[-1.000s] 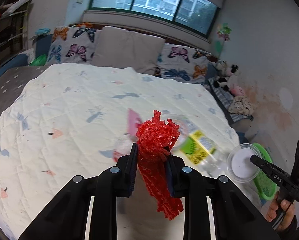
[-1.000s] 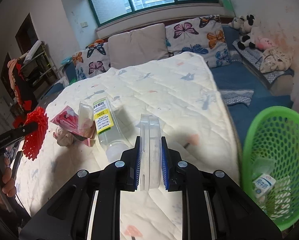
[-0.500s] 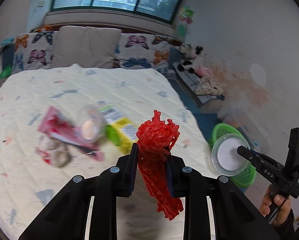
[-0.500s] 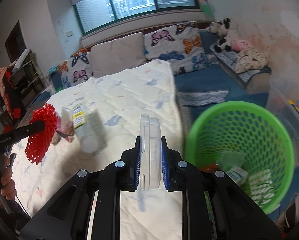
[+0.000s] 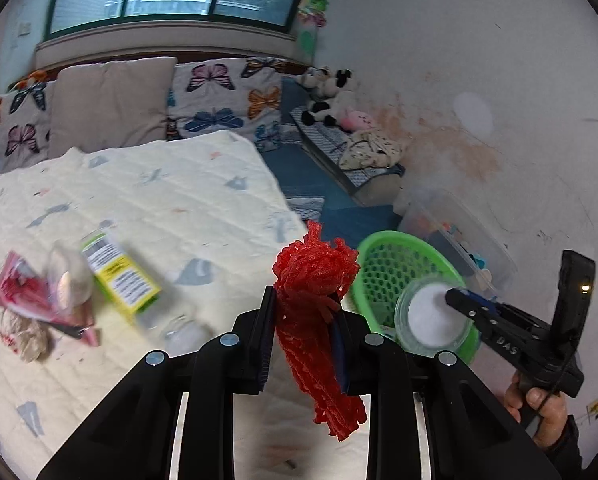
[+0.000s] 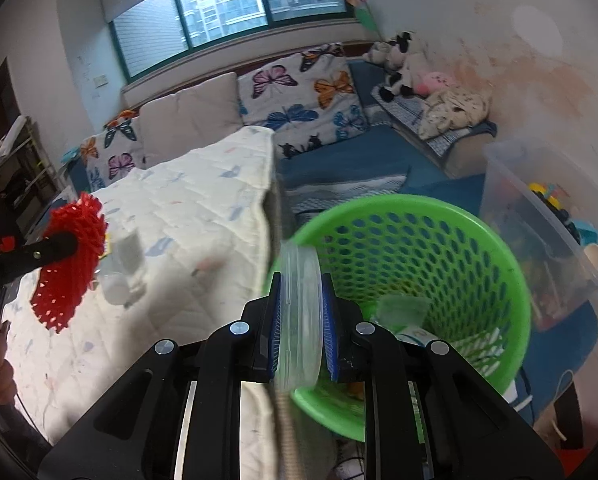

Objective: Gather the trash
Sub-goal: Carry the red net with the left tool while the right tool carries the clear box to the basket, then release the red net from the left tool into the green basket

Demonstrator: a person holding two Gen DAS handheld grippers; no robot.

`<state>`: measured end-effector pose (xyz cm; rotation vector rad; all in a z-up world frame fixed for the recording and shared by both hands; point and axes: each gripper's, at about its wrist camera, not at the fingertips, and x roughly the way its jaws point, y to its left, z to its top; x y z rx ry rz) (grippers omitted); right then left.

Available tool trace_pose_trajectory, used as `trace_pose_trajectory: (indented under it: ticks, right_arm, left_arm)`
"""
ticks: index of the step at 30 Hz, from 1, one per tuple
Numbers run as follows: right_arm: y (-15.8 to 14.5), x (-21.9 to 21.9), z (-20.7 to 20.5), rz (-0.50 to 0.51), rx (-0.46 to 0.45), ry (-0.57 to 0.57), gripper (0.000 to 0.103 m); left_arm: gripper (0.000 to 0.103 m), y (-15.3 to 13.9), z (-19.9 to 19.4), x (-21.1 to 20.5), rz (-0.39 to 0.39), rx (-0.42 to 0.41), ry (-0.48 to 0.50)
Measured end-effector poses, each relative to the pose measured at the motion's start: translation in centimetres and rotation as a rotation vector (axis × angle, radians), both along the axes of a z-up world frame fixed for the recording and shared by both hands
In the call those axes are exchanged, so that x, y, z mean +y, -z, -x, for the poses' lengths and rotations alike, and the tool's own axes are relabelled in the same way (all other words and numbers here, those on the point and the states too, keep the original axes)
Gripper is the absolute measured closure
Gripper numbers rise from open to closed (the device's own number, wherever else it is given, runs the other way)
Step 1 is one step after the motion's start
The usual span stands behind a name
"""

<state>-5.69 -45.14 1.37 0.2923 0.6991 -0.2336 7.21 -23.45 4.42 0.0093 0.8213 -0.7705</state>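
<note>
Your left gripper (image 5: 305,336), tilted down, pinches red netting (image 5: 313,300); your right gripper (image 6: 301,330) pinches a clear lid (image 6: 299,320), basket (image 6: 511,280) at two o'clock.

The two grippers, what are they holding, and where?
Left gripper pinches the red foam net around its middle. Right gripper clamps the clear round lid by its flat faces.

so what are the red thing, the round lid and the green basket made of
Red netting: looks like soft foam mesh, matte, with open cells and frayed strands. Round lid: clear plastic, glossy; the basket shows through it. Green basket: rigid moulded plastic, slightly shiny, with even perforated holes. All judged by look only.
</note>
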Motion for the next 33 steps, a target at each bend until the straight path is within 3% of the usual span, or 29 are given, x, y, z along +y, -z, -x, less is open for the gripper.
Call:
trace_pose_trajectory:
  ticks: [10,14,17,23,26,33]
  right_arm:
    - [2.0,-4.0,1.4,-0.019,0.043,0.071,0.081]
    - [2.5,-5.1,2.1,-0.026,0.044,0.088,0.067]
    - [2.7,-5.6,2.7,-0.034,0.041,0.101,0.066]
    - [2.3,-6.2,3.8,-0.045,0.020,0.108,0.065]
    - [2.0,-6.1,4.4,-0.041,0.007,0.110,0.056]
    - [1.4,-6.0,5.2,-0.034,-0.013,0.110,0.054]
  left_arm:
    - [0.079,-0.7,1.3,-6.0,-0.020,-0.025,0.096]
    - [0.079,-0.3,1.5,-7.9,-0.024,-0.014,0.128]
    - [0.079,0.2,1.7,-9.2,-0.031,0.000,0.147]
    - [0.079,1.5,1.8,-11.7,-0.046,0.030,0.179]
    - [0.079,2.3,1.7,-12.7,-0.062,0.046,0.185]
    - [0.078,3.4,2.0,-14.6,-0.081,0.067,0.212]
